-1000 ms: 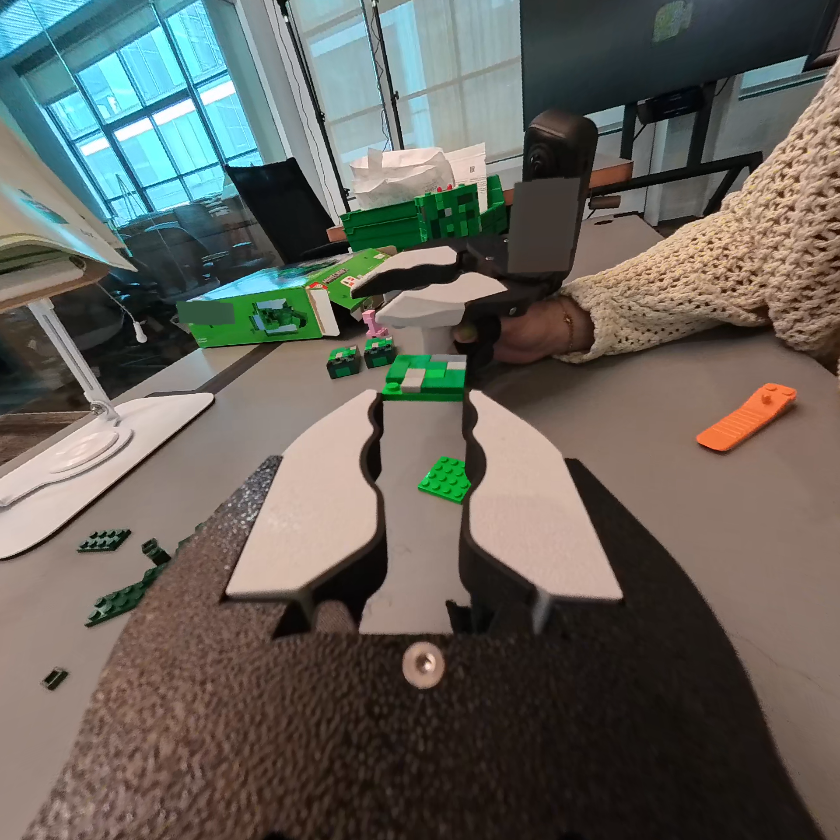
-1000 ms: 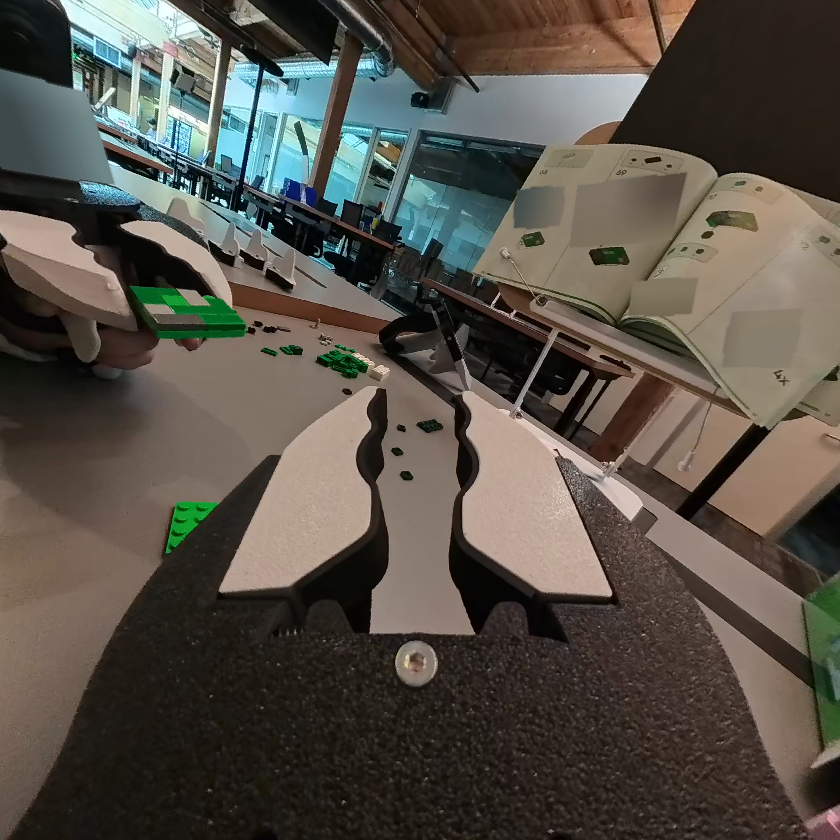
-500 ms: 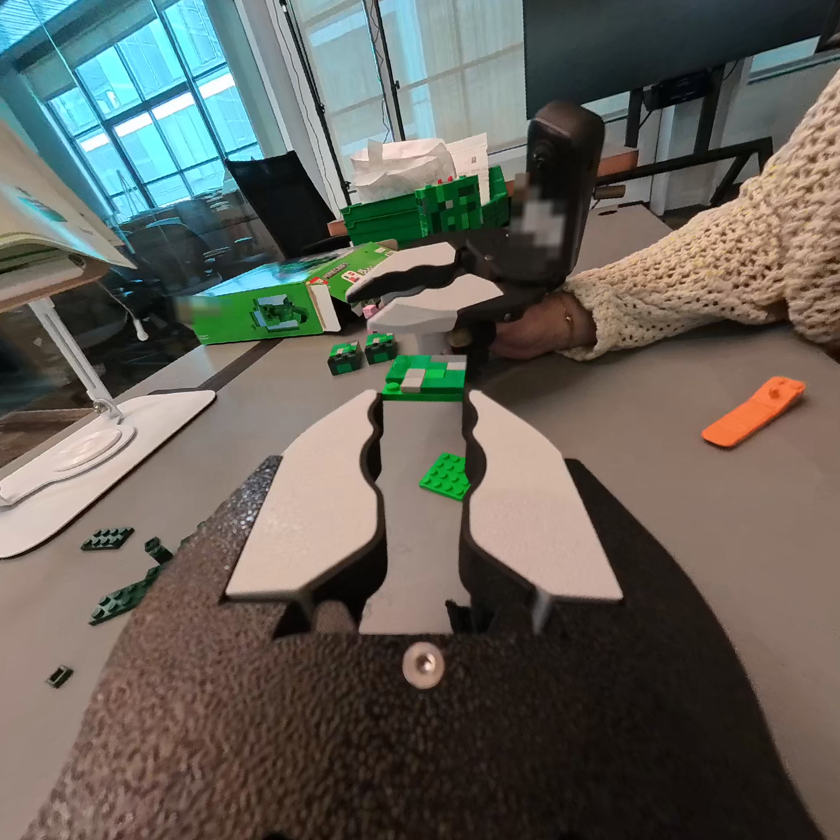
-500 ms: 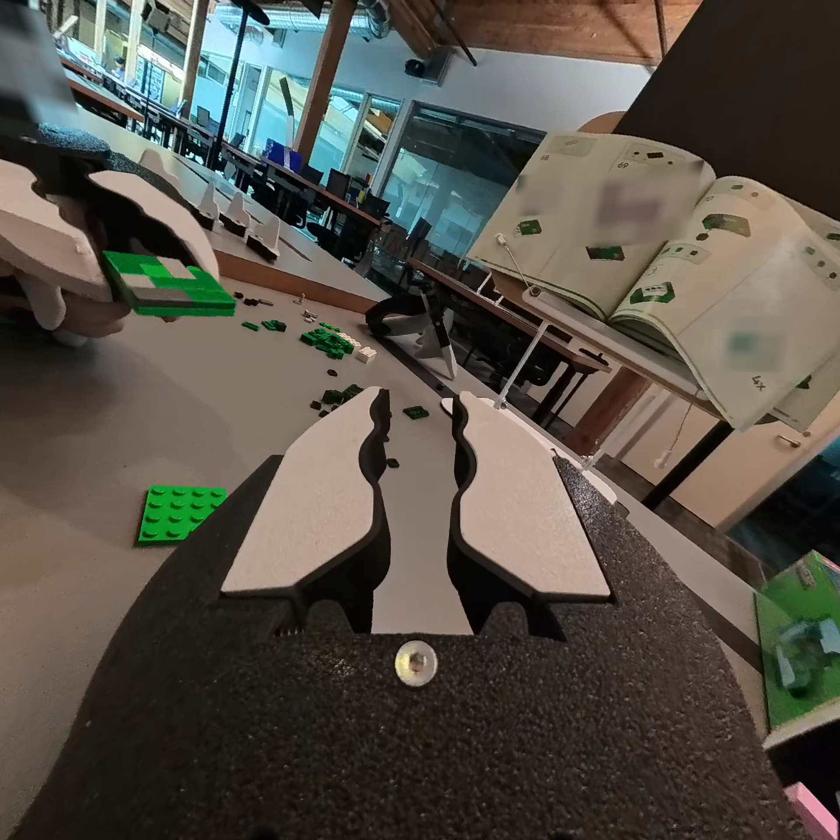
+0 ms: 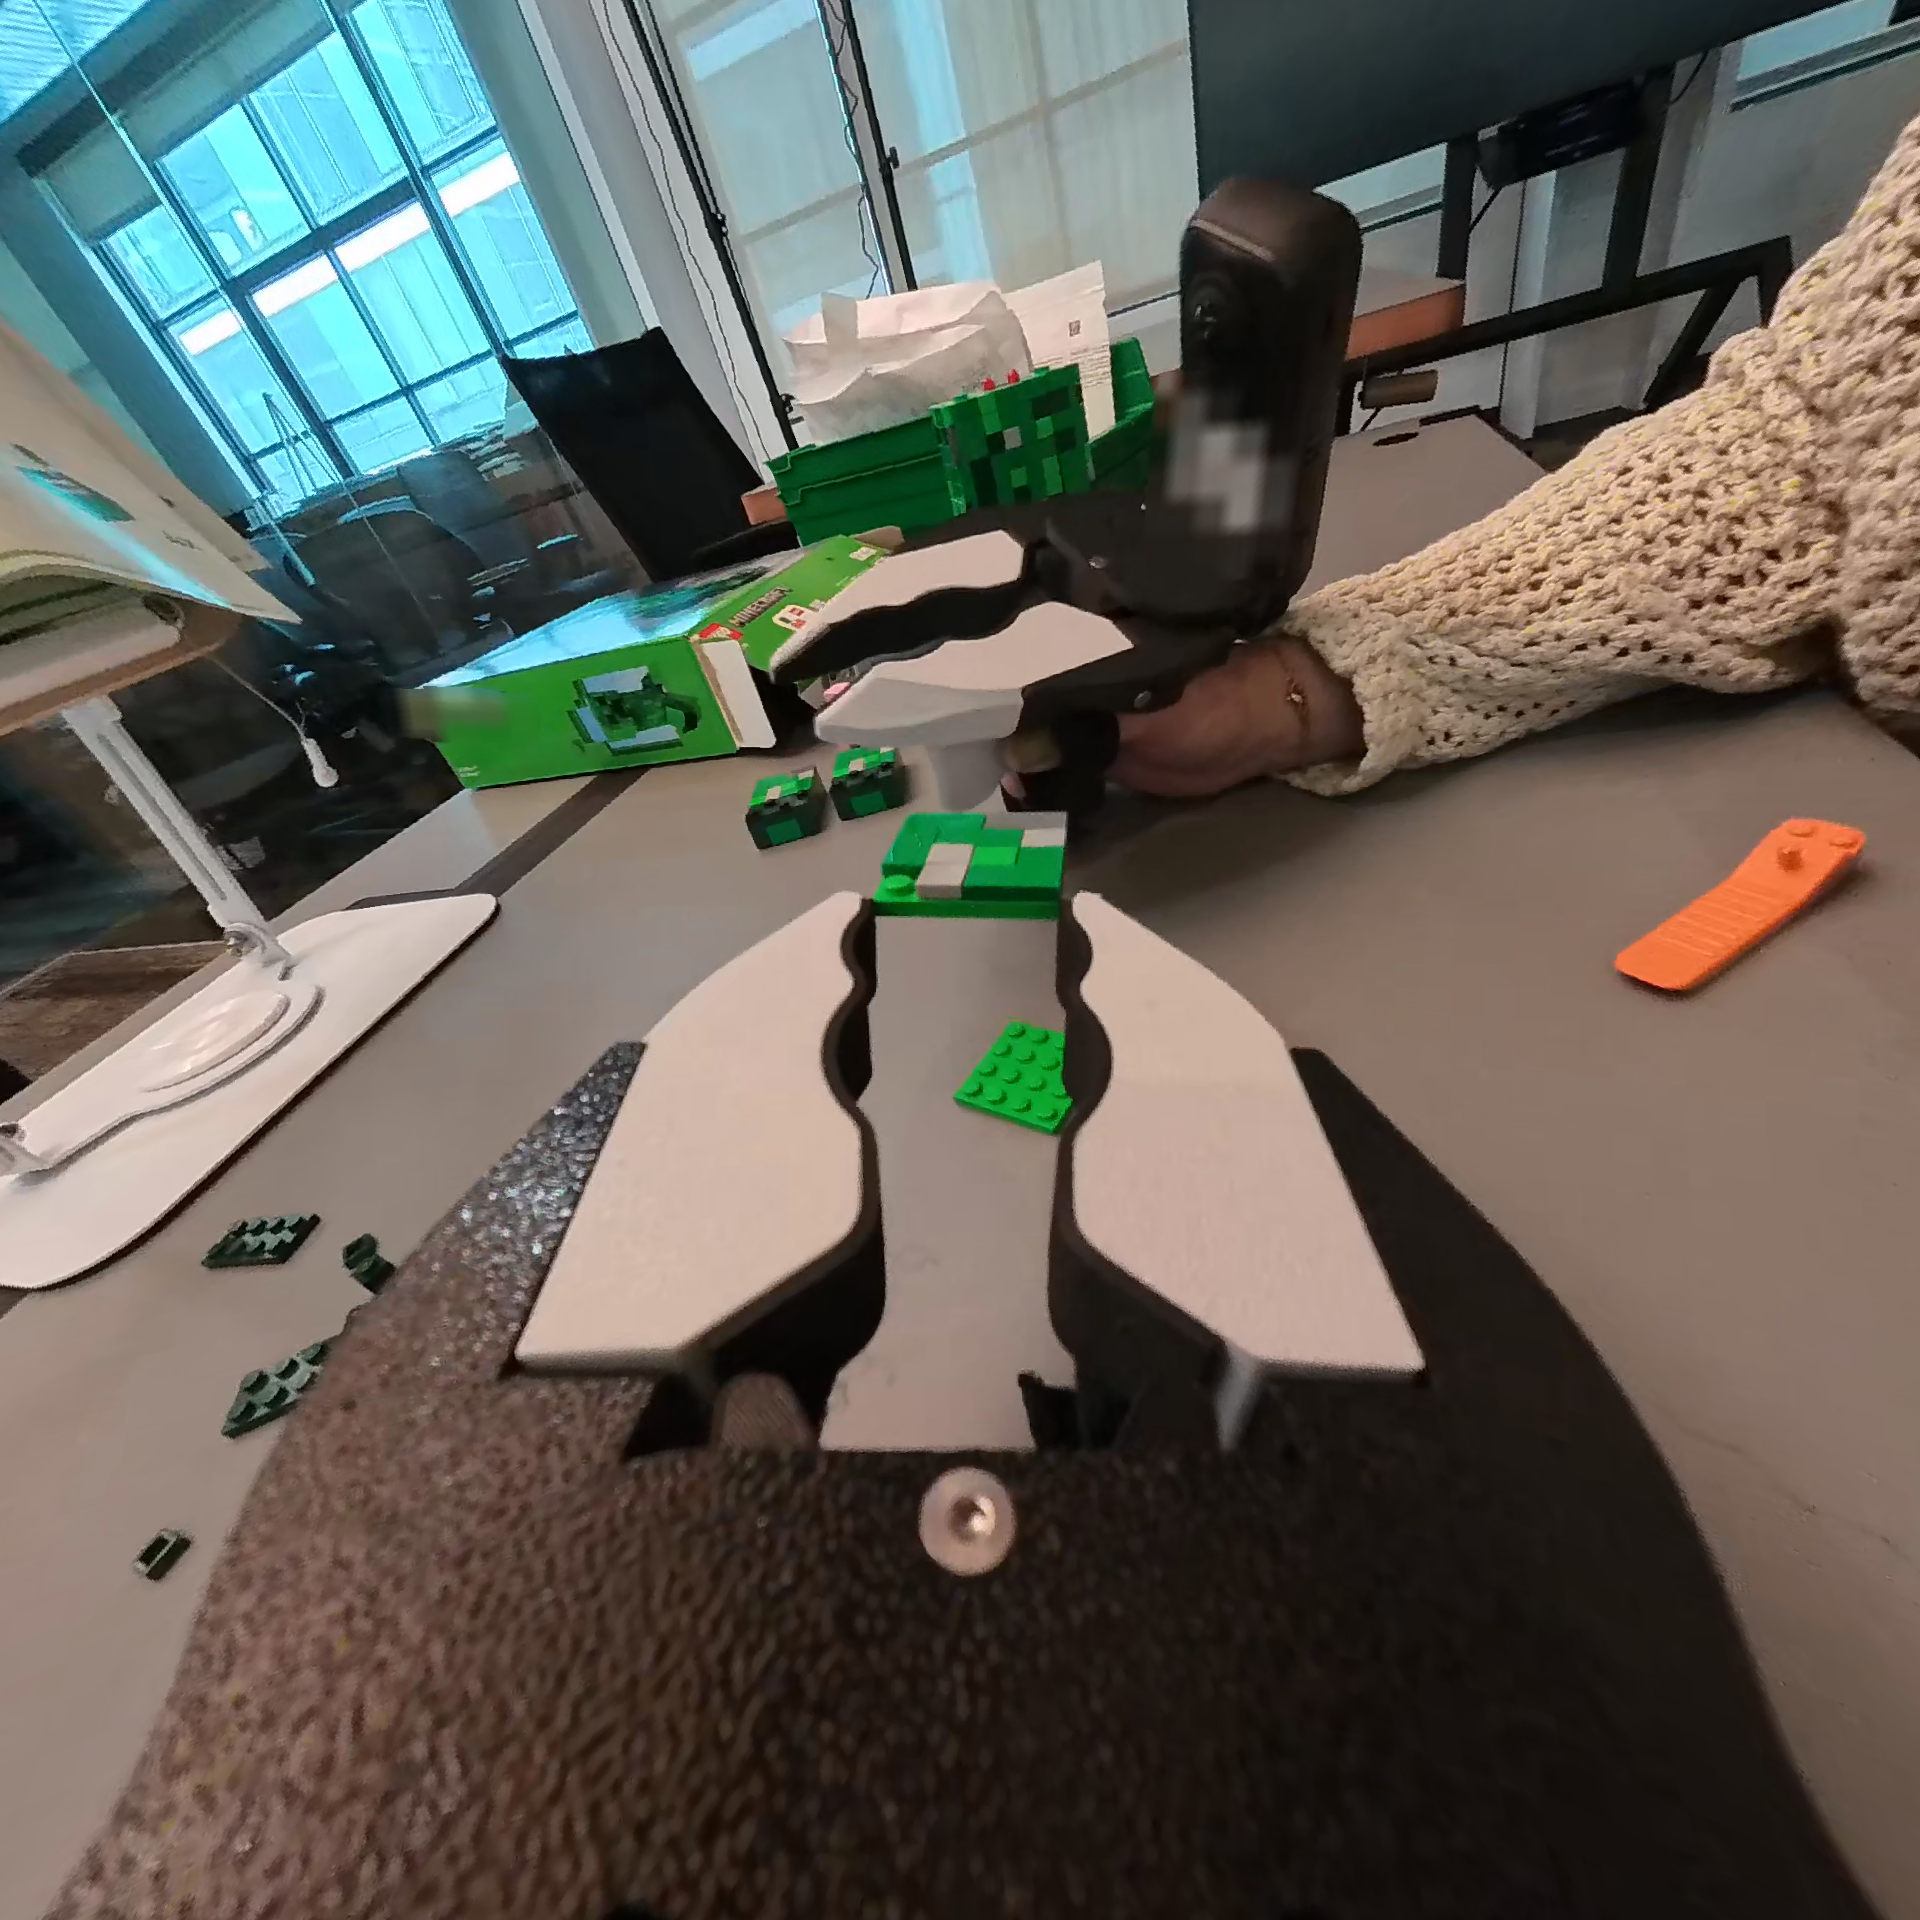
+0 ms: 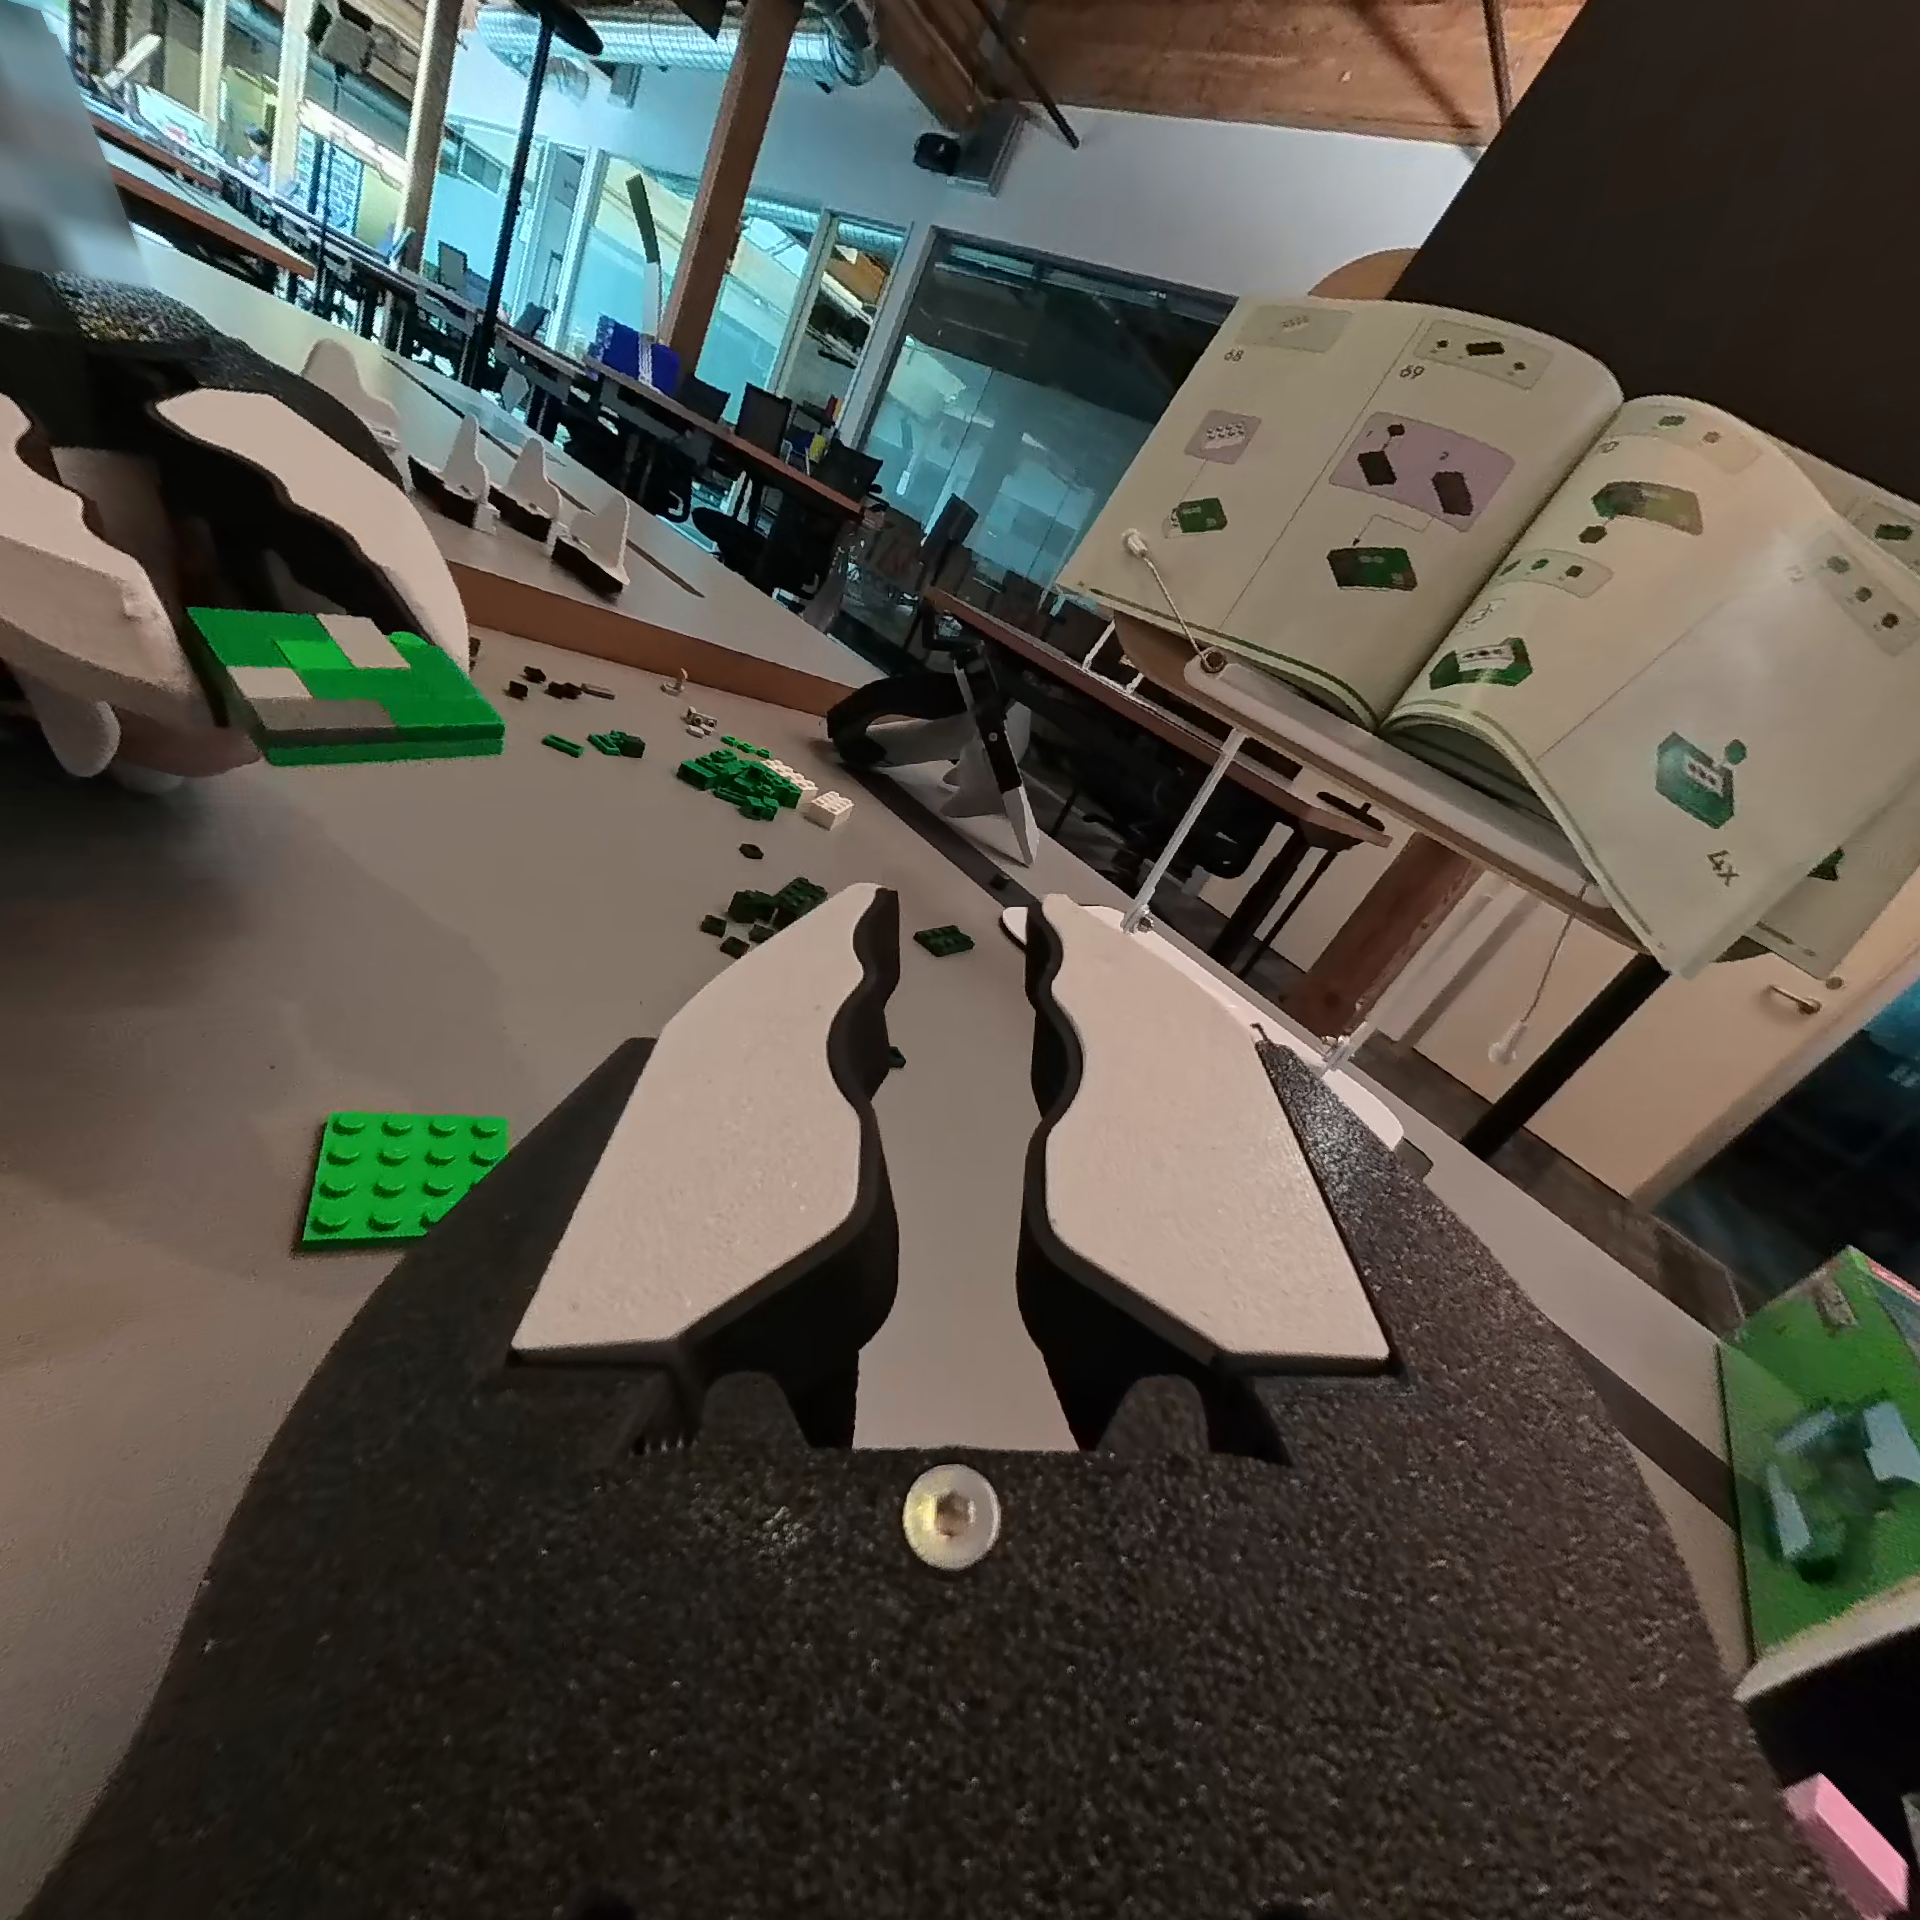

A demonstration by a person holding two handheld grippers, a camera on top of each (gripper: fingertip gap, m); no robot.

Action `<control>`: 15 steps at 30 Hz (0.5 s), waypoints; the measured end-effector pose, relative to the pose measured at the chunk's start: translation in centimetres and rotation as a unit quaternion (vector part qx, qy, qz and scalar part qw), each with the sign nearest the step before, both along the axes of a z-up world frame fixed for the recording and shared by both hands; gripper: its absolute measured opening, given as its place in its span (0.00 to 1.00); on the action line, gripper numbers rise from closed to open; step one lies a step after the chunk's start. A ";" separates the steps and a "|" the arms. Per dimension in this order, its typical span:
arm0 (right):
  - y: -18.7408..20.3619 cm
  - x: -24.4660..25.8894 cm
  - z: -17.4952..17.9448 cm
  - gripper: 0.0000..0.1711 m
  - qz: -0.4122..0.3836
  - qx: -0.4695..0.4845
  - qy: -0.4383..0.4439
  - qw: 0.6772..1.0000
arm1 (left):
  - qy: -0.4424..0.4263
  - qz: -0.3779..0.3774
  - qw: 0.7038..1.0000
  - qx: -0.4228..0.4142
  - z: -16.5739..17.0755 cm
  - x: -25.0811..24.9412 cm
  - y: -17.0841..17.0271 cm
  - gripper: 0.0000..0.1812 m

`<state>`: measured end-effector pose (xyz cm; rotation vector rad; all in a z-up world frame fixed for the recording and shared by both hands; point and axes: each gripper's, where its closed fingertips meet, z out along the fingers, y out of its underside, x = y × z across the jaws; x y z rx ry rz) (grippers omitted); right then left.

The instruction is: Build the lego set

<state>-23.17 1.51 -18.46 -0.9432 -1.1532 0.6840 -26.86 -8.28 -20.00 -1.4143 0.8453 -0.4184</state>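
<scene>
My left gripper (image 5: 966, 904) is shut on a flat green lego assembly (image 5: 971, 868) with grey and white tiles on top, held at the fingertips a little above the grey table (image 5: 1351, 1039). The right wrist view shows the same assembly (image 6: 353, 686) at upper left. A bright green square plate (image 5: 1018, 1075) lies on the table under my left fingers; it also shows in the right wrist view (image 6: 400, 1179). My right gripper (image 6: 961, 904) is open and empty. In the left wrist view the right gripper (image 5: 816, 694) hovers just beyond the assembly.
An orange brick separator (image 5: 1735, 920) lies at right. Two small dark green cubes (image 5: 826, 800), a green box (image 5: 603, 707) and green trays with a built block head (image 5: 1023, 447) stand behind. Loose pieces (image 6: 743, 779) and scissors (image 6: 997, 769) lie near the booklet (image 6: 1455, 561) on its stand. About 11 cm separates my left fingertips from my right. The left tips stand about 9 cm off the bright green square plate (image 5: 1018, 1075). It turns up in the right wrist view (image 6: 426, 1149) as well.
My right gripper has lifted and drawn back, so the bright green plate and loose pieces show more fully in its view. My left gripper holds the assembly almost still.
</scene>
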 end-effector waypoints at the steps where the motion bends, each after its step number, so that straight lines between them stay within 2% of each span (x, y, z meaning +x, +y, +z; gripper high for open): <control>1: 0.0 0.0 0.0 0.13 0.001 0.000 0.000 1.000 | -0.002 0.000 1.000 0.000 0.0 0.0 0.0 0.19; 15: -0.1 -0.3 -0.2 0.11 0.004 0.007 -0.009 1.000 | -0.020 0.000 1.000 -0.002 0.4 -0.3 0.0 0.19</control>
